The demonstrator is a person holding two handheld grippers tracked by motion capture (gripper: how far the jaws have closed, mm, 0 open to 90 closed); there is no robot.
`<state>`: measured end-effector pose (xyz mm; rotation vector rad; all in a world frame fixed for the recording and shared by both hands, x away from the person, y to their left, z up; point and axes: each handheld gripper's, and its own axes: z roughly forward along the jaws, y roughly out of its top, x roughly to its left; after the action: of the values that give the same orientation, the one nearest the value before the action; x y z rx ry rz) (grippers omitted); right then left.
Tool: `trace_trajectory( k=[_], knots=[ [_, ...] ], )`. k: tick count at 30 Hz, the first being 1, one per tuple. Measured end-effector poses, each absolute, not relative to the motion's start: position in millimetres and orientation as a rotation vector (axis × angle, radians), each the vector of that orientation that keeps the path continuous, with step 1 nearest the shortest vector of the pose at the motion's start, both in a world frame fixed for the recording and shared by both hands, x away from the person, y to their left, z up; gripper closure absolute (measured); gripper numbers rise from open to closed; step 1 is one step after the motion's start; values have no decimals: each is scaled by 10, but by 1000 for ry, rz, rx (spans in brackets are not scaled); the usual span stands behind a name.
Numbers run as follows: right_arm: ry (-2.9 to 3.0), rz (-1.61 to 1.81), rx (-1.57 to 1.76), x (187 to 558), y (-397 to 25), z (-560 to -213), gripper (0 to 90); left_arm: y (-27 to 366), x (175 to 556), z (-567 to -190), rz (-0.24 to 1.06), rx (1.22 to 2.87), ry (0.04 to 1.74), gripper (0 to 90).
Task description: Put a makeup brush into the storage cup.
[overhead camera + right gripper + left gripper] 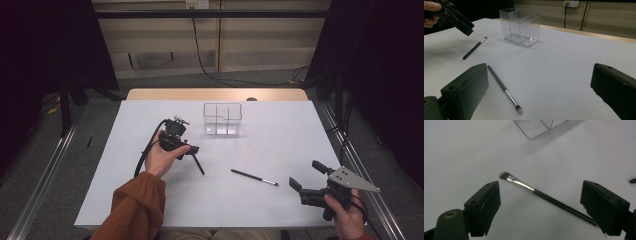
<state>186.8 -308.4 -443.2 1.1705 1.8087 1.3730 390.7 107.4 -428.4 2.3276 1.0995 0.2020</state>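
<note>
My left claw (186, 150) is open, its jaws spread wide just above a black brush (544, 196) that lies flat on the worktop (280, 135). The left hand (162, 157) grips it with the wrist bent, the orange sleeve (135, 207) coming from the near edge. My right claw (306, 176) is open too, held low at the near right. A second brush (254, 177) lies between the claws. A clear organizer (222, 119) stands farther back.
</note>
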Motion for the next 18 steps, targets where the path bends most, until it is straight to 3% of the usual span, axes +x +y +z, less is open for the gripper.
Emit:
trace_trajectory(
  k=[9, 12, 18],
  knots=[
    [1812, 1371, 1172, 1870, -3082, -4435, 9, 1059, 3995, -4354, 129, 2336, 1229, 202],
    [1814, 1371, 1172, 1870, -3079, -4437, 8, 1032, 4020, -4369, 171, 2357, 1245, 196],
    [1819, 1370, 1169, 1875, -3074, -4440, 8, 984, 4095, -4402, 136, 2396, 1274, 193]
  ],
)
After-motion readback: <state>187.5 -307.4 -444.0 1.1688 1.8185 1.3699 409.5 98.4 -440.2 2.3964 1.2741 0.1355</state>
